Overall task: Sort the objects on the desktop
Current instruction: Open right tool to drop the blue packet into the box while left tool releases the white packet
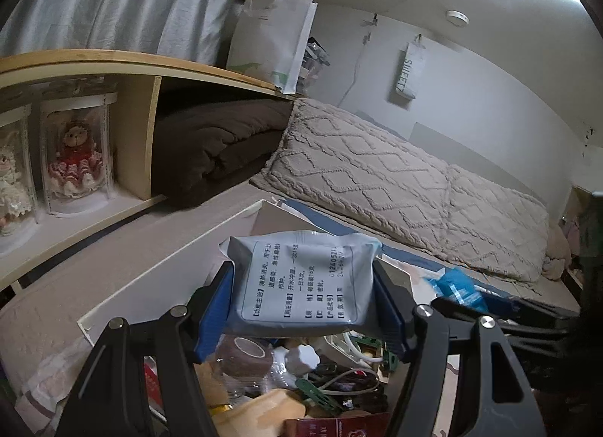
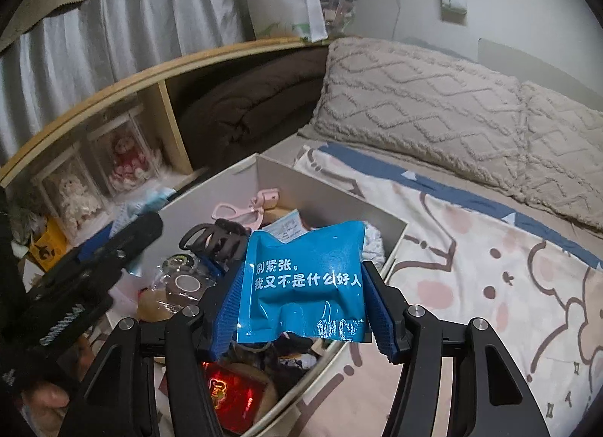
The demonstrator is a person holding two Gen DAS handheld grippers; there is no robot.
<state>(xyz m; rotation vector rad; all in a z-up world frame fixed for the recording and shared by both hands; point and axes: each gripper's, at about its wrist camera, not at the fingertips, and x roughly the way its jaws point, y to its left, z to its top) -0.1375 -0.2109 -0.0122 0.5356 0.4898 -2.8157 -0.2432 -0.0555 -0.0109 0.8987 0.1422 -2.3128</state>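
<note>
Sachets fill both grippers. The left gripper (image 1: 301,308) pinches a pale grey-blue sachet (image 1: 301,278) between its blue pads, the printed back facing the camera with a framed block of dark Chinese text turned sideways; the pack is puffy, its top seam crimped. The right gripper (image 2: 301,305) clamps a bright blue sachet (image 2: 305,282) across its width, white Chinese lettering in two lines on the front, the foil creased and wrinkled along its lower edge. Both sachets hang above a white open-topped box (image 2: 320,192) that rests on the bed.

Inside the box lies a jumble: a red glossy packet (image 2: 233,395) nearest, a roll of brown tape (image 2: 186,282) in clear wrap, a black claw hair clip (image 2: 215,237), and pink scissors (image 2: 241,210) toward the far wall. A white flower-shaped knob (image 1: 301,358) and tangled cables (image 1: 346,380) show under the left gripper.

Beyond the box, a cartoon-printed sheet (image 2: 490,267) spreads to the right, with a beige tufted pillow (image 2: 414,105) behind it. A folded brown blanket (image 1: 218,146) fills a wooden shelf (image 1: 143,67) compartment, beside boxed dolls (image 1: 75,158).
</note>
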